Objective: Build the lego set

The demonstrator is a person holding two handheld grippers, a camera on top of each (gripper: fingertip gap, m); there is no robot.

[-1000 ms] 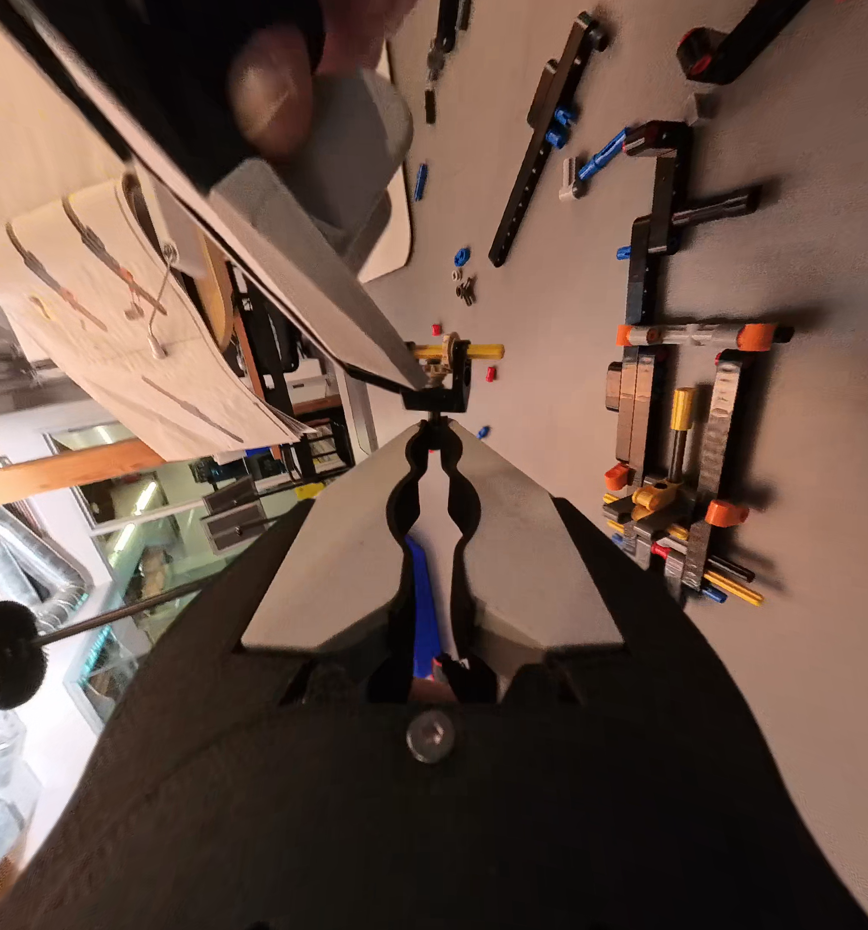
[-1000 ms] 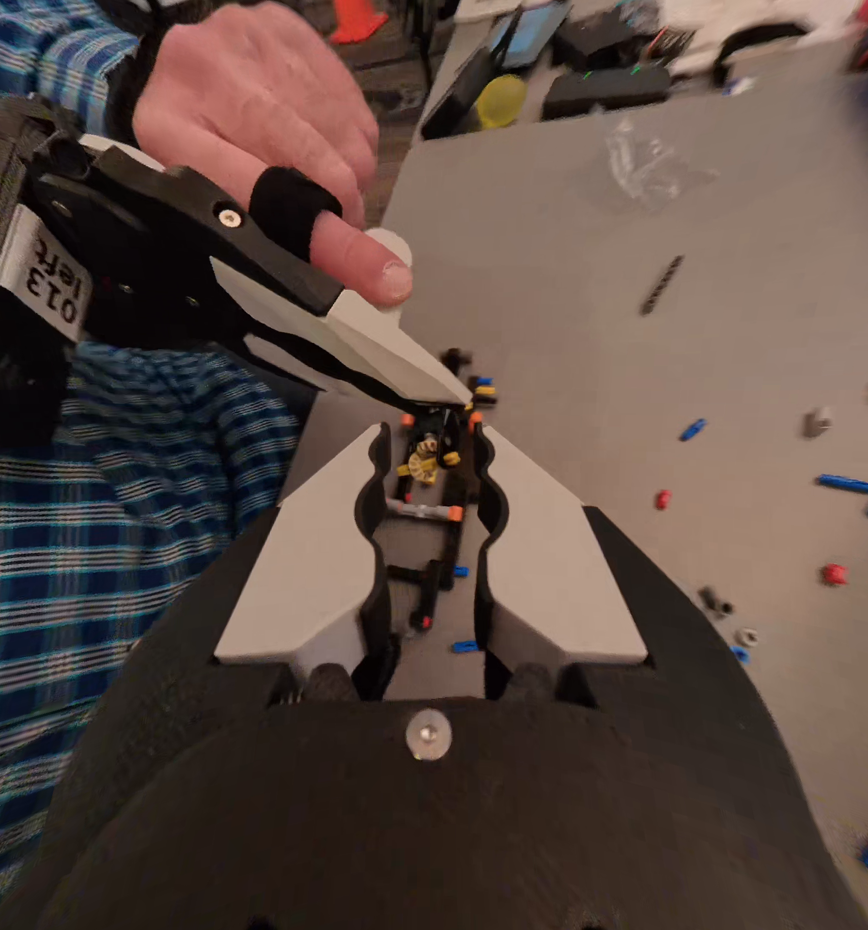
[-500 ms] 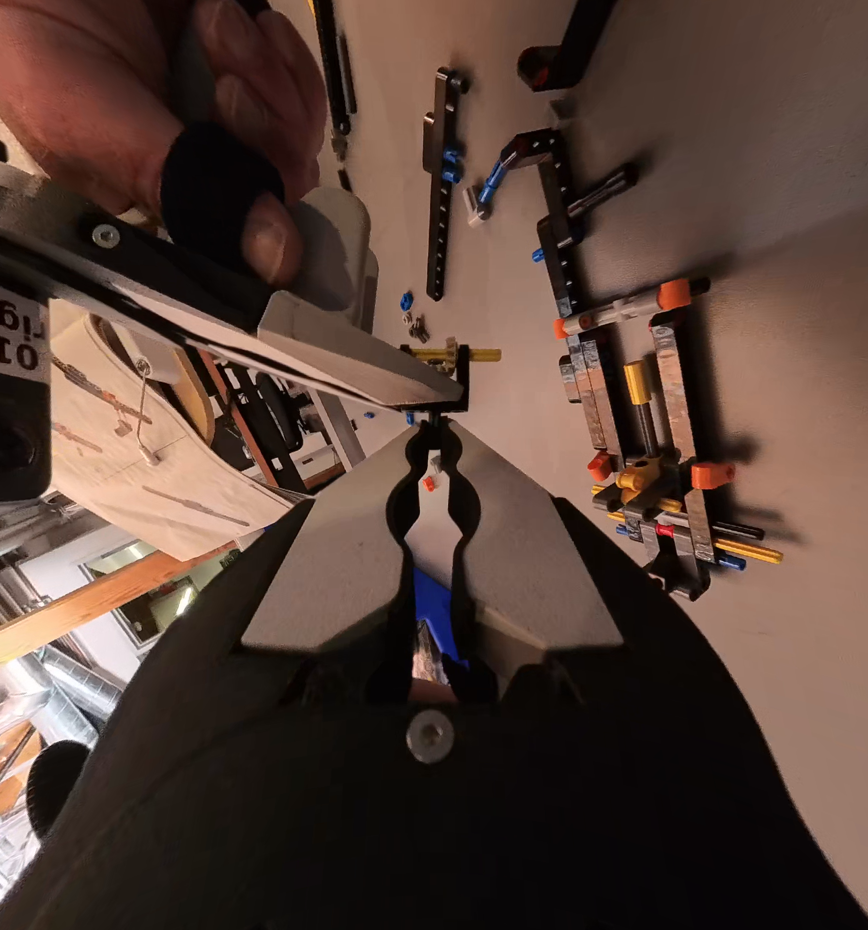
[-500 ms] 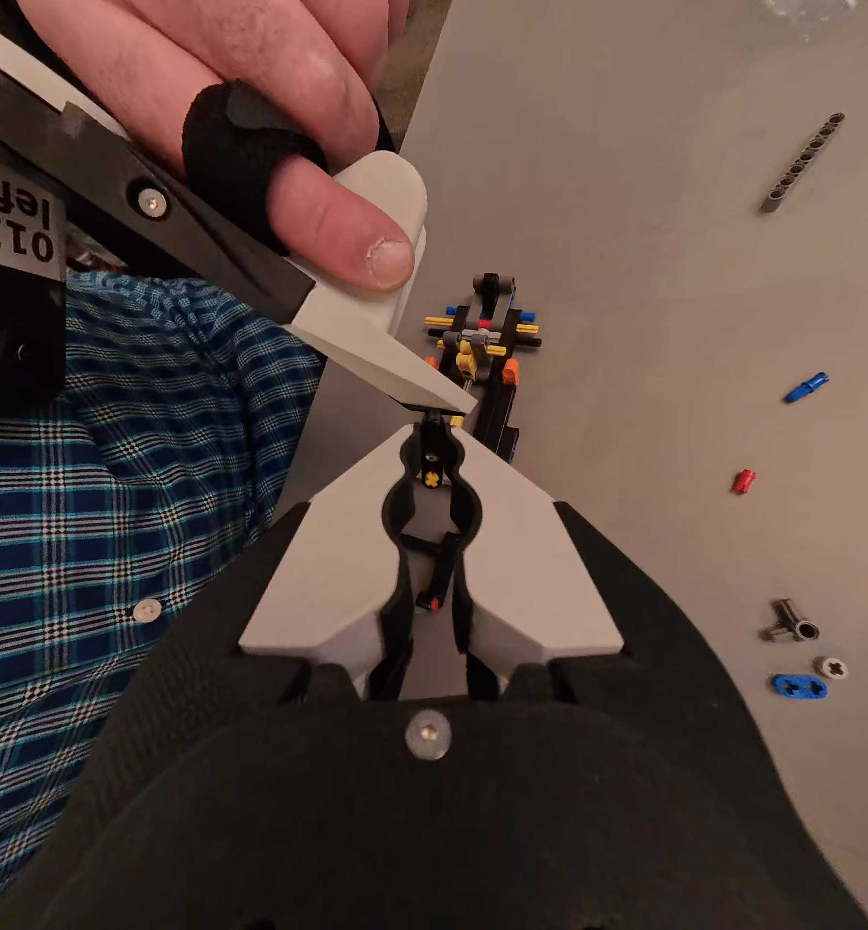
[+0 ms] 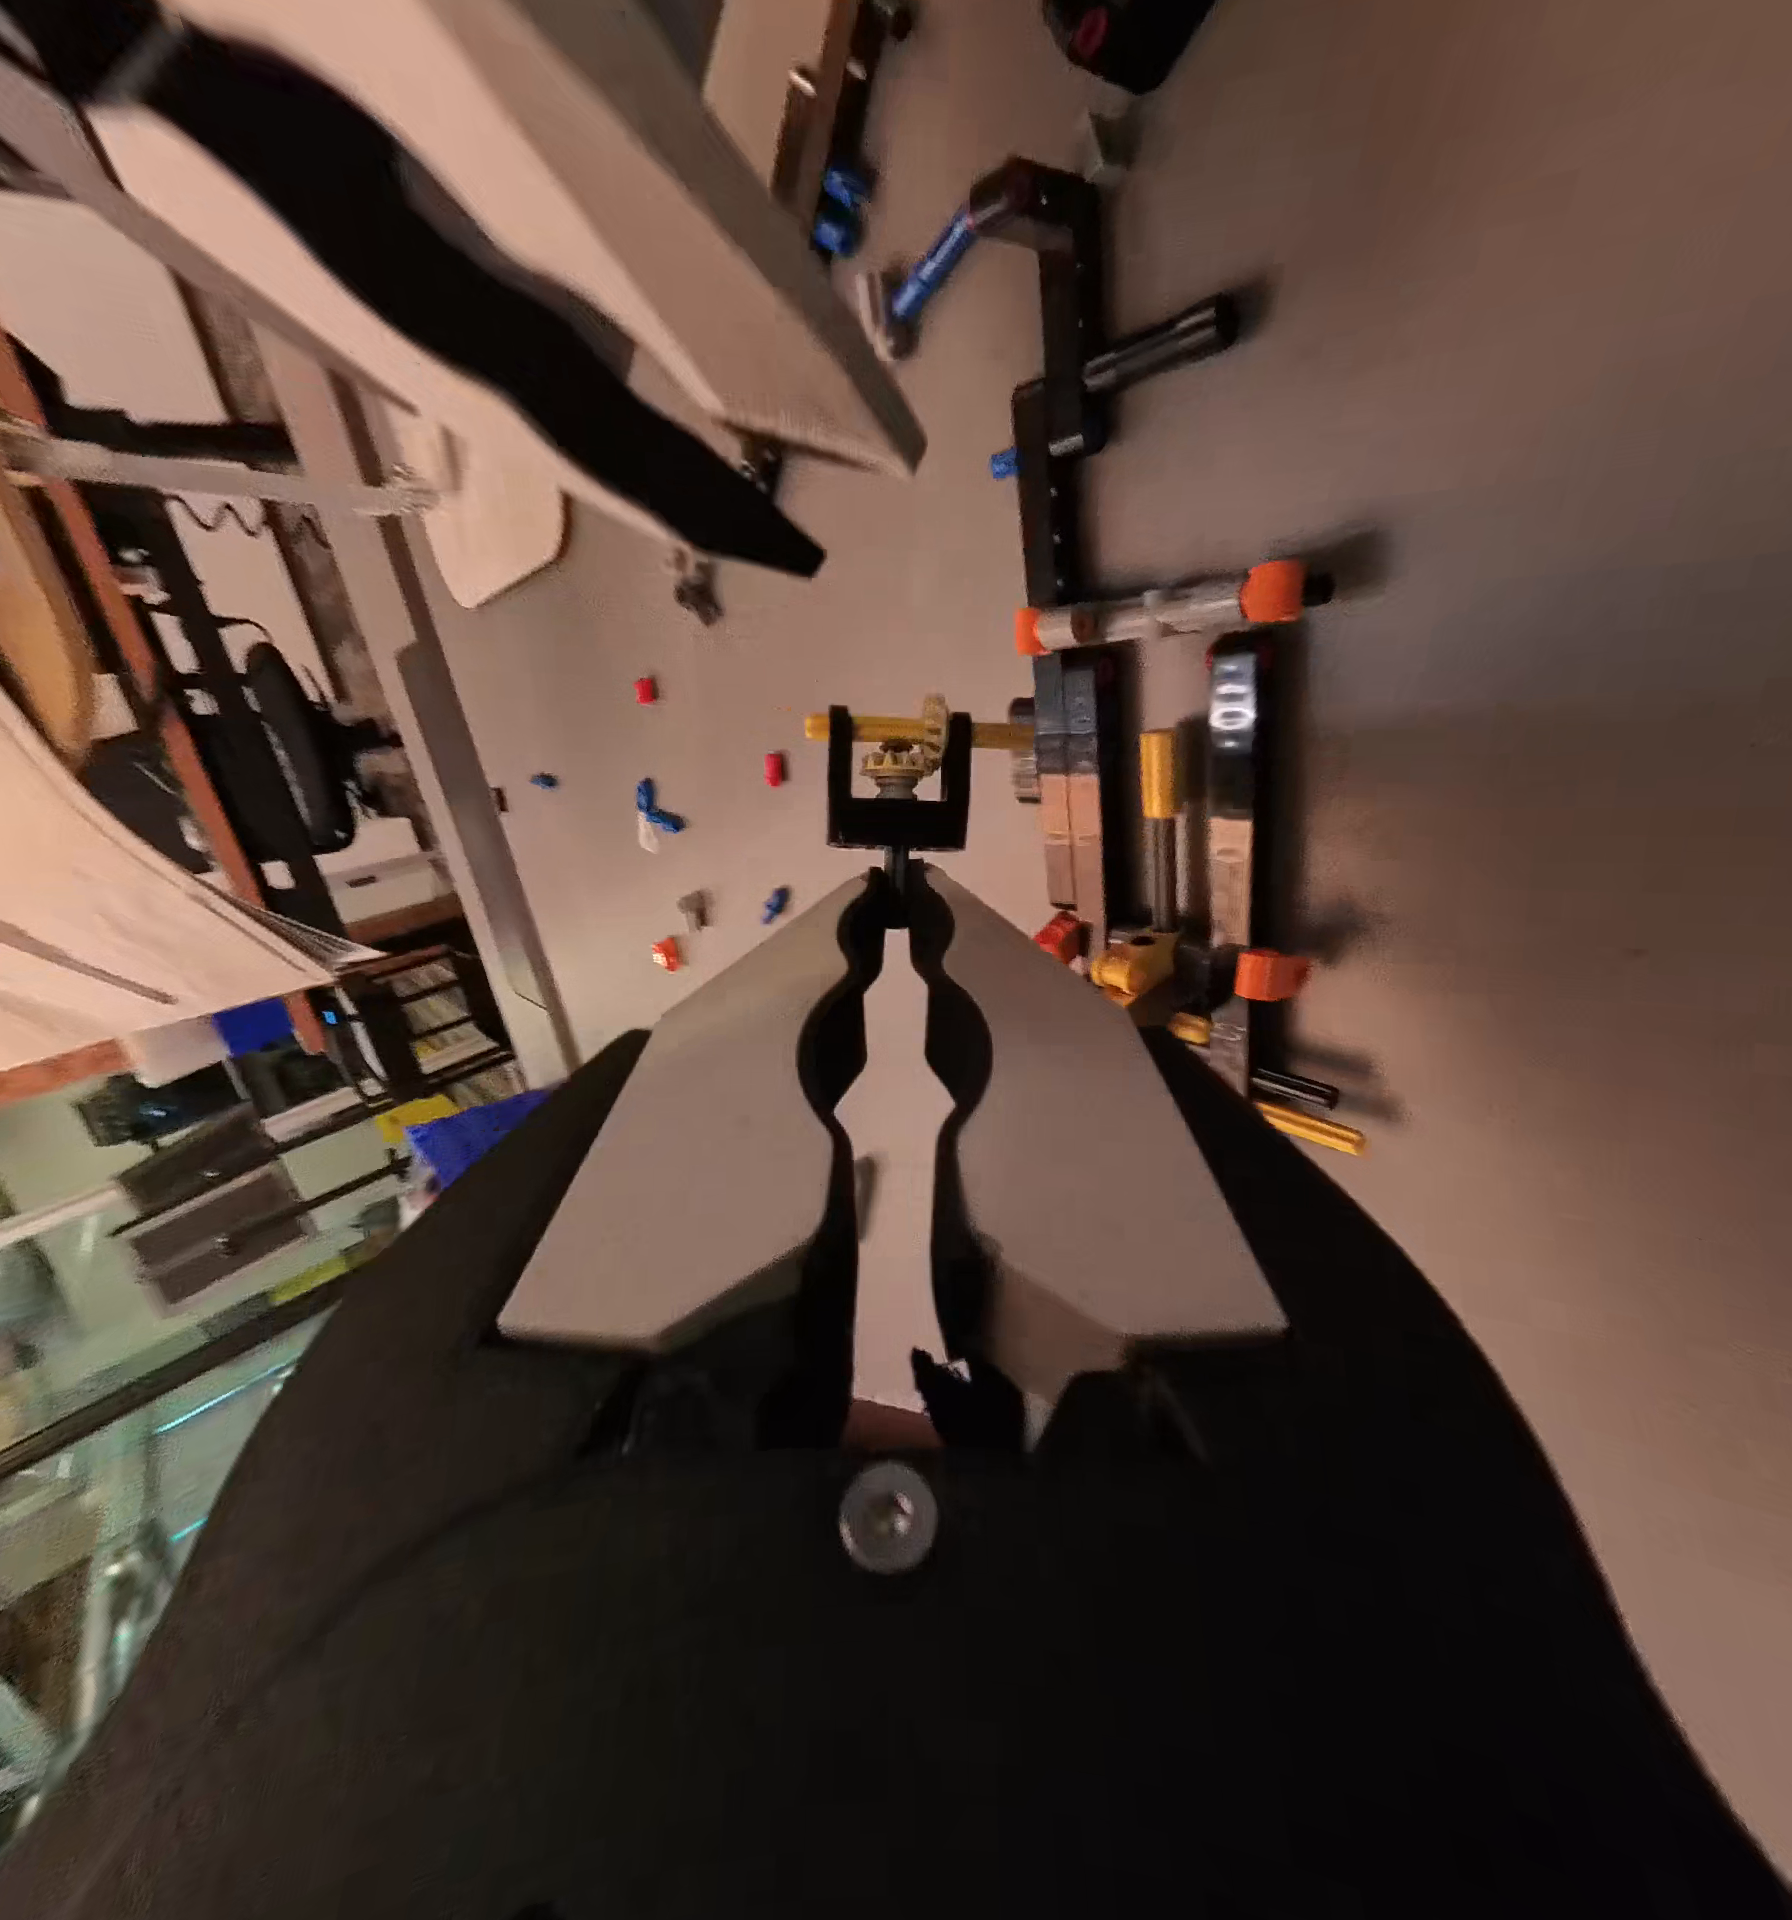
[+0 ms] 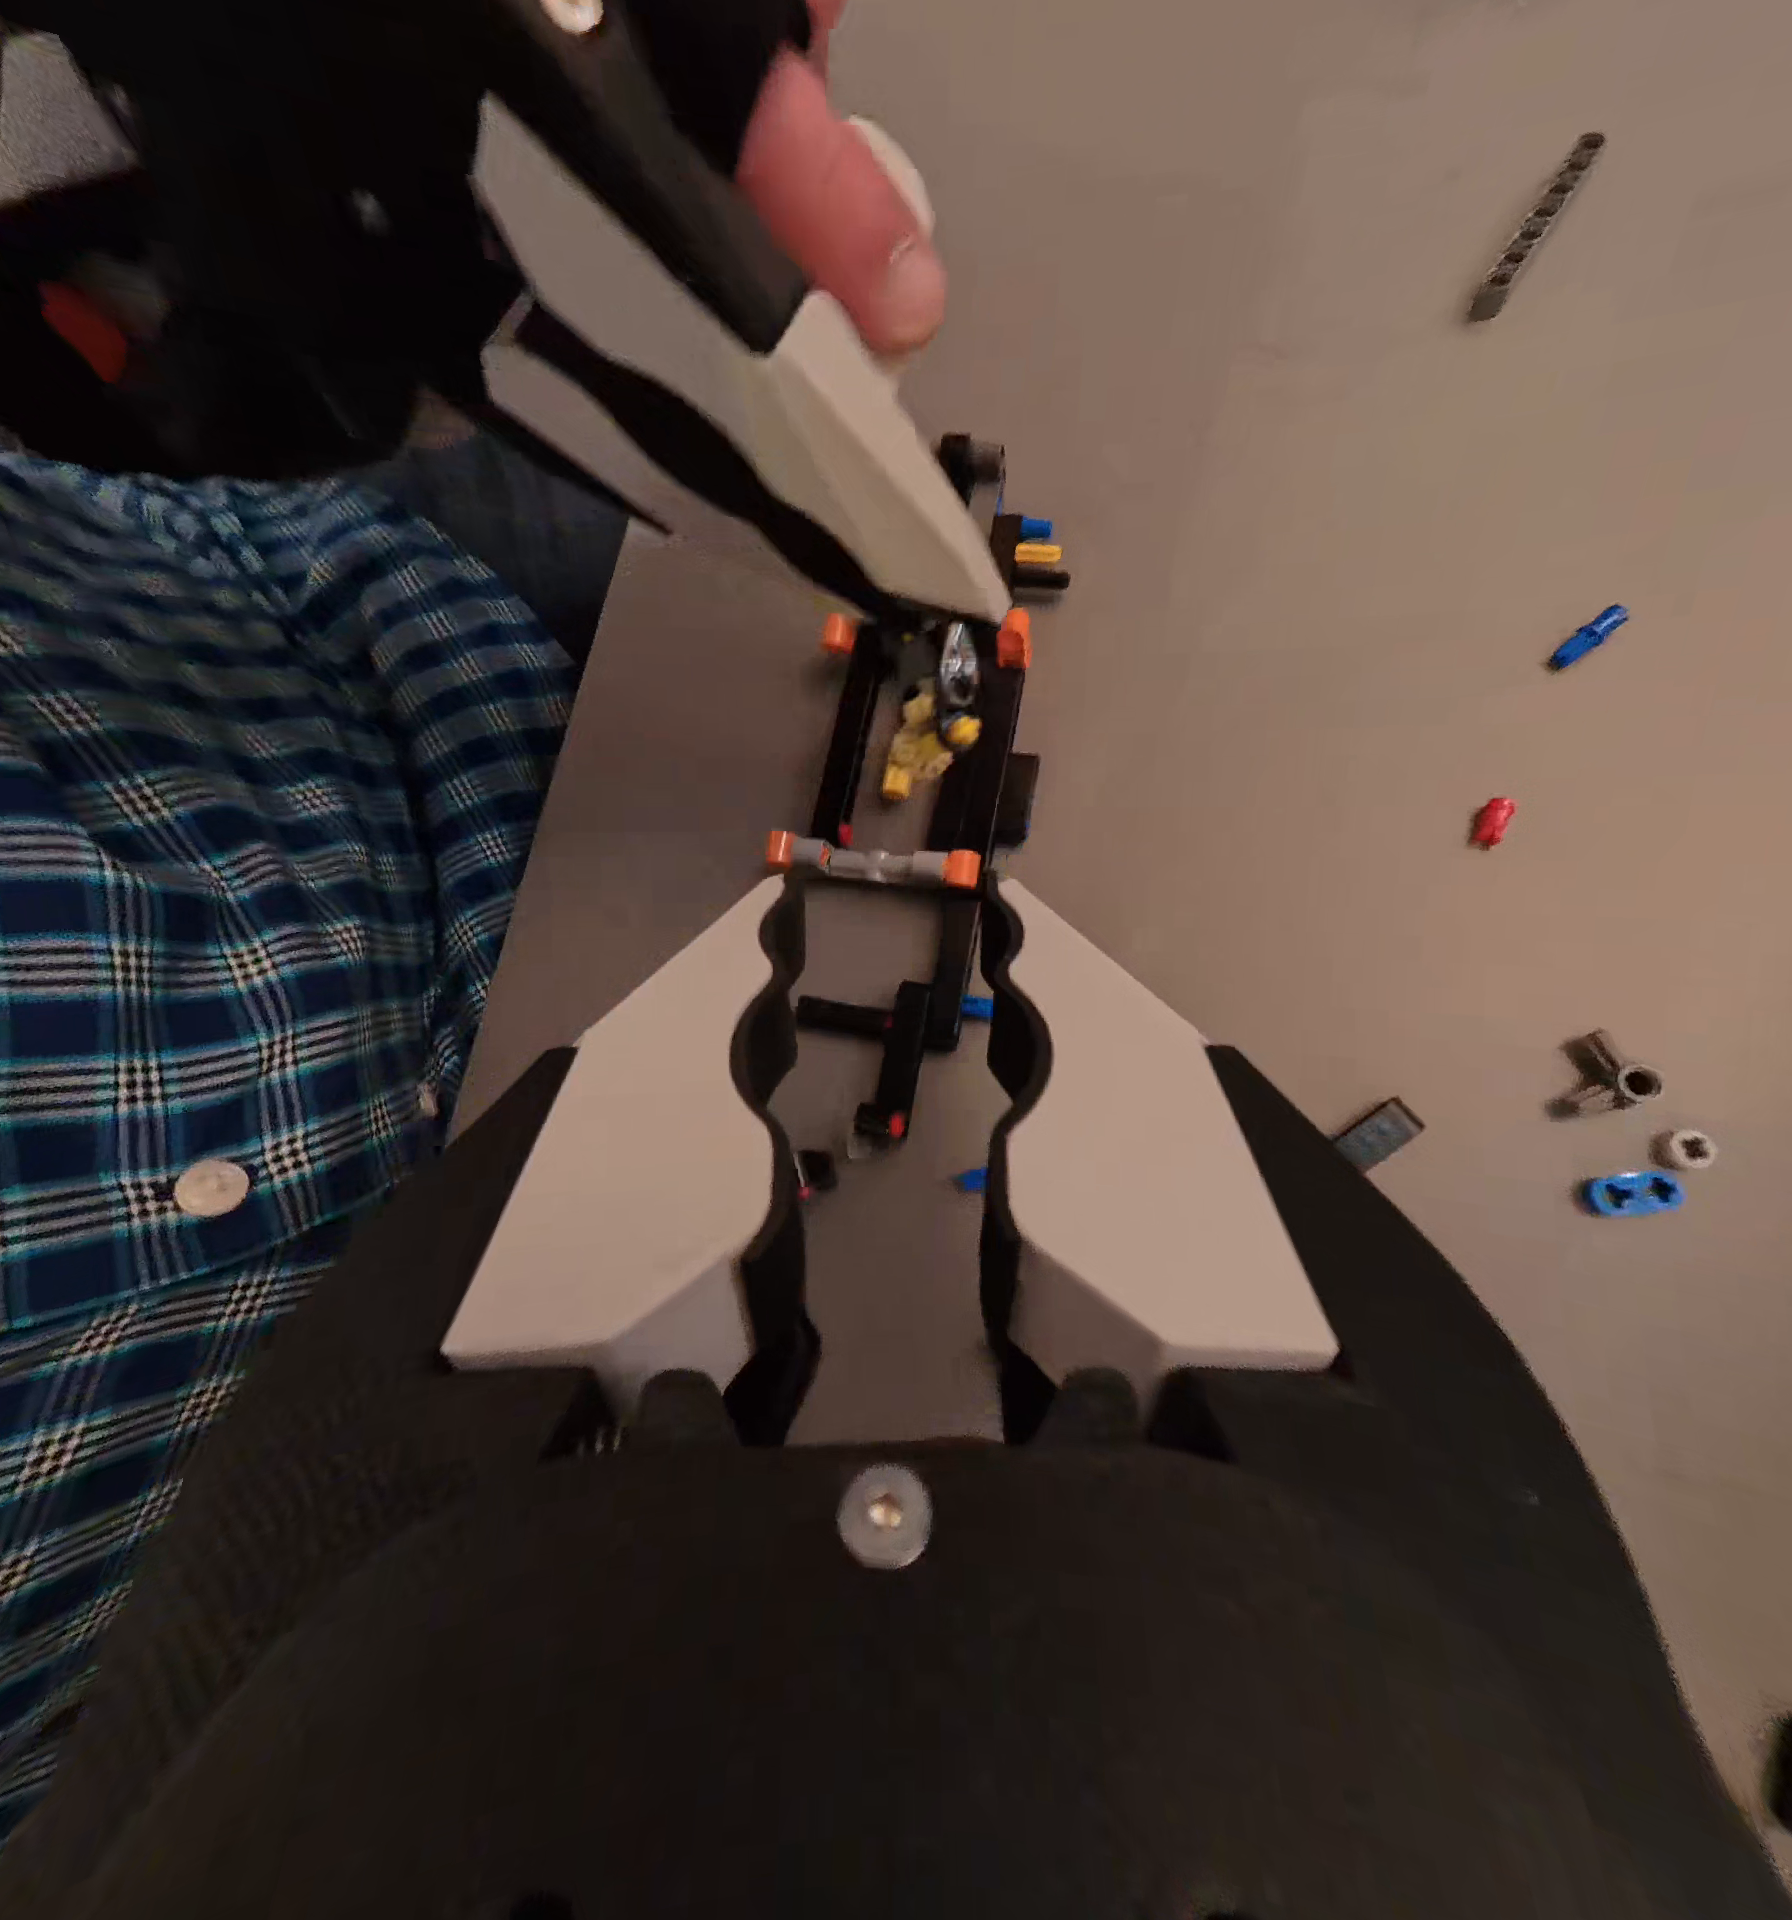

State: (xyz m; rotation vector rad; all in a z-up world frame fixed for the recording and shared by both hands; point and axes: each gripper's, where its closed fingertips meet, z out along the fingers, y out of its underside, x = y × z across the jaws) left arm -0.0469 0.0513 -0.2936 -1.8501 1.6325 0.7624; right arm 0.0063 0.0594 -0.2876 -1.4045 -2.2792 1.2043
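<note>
My left gripper [image 5: 897,899] is shut on the short black stem of a black U-shaped bracket [image 5: 897,826], which carries tan gears and a yellow axle [image 5: 998,736]. It holds the bracket in the air beside the black chassis frame [image 5: 1230,790] lying on the grey table. In the right wrist view the left gripper [image 6: 985,613] holds the gear bracket [image 6: 923,738] over the chassis [image 6: 848,727]. My right gripper [image 6: 887,894] is open and empty, above the chassis's orange-capped grey axle [image 6: 876,862]. It also shows, blurred, in the left wrist view [image 5: 850,509].
Loose parts lie on the table to the right: a blue pin [image 6: 1588,636], a red pin [image 6: 1491,821], a grey connector [image 6: 1609,1086], a blue link [image 6: 1635,1192], a long grey beam [image 6: 1536,229]. A plaid-shirted person [image 6: 196,935] stands at the table edge. A booklet [image 5: 92,883] lies farther off. Some 6 cm of space lies between my two pairs of fingers.
My right gripper, shut at the bracket half a second ago, has opened and drawn back from it. My left gripper still holds the bracket and has carried it toward the chassis.
</note>
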